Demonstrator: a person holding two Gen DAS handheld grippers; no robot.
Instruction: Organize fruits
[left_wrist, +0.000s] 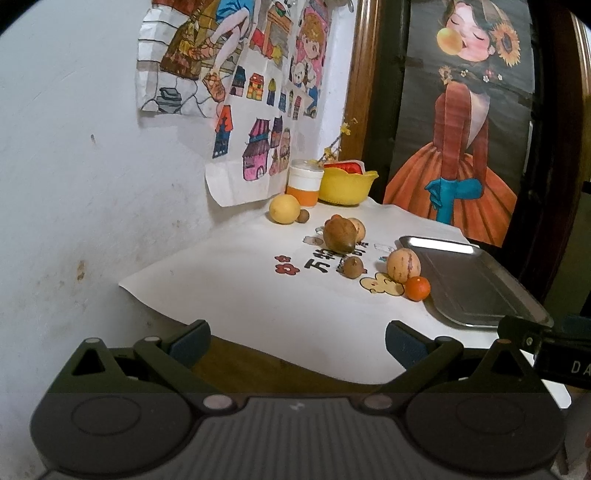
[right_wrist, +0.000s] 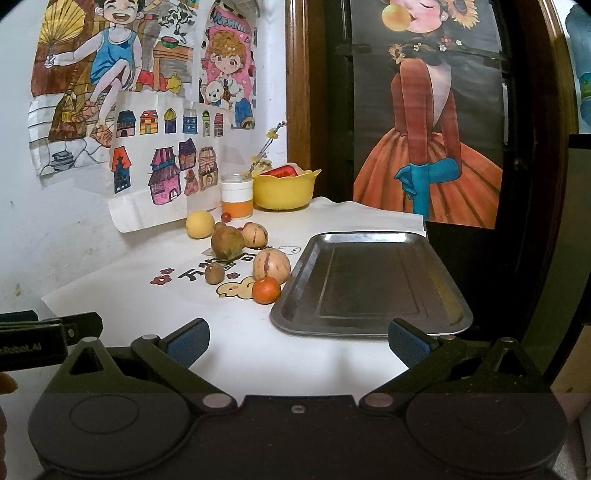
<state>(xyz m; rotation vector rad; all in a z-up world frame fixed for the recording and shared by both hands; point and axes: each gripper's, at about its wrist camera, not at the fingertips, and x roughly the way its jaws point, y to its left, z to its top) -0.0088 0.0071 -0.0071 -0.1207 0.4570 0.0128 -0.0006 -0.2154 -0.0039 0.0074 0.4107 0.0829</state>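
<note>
White cloth (right_wrist: 258, 332) (printed characters unreadable) holds fruit beside tray (right_wrist: 369, 284); both grippers' fingers wide.

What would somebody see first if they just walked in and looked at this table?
Probably the heap of fruit on the white cloth, with the bright little orange nearest, sitting right beside the empty metal tray. Behind, a yellow bowl stands by the wall, under the colourful drawings. Both grippers, left and right, are wide open and hold nothing.
</note>
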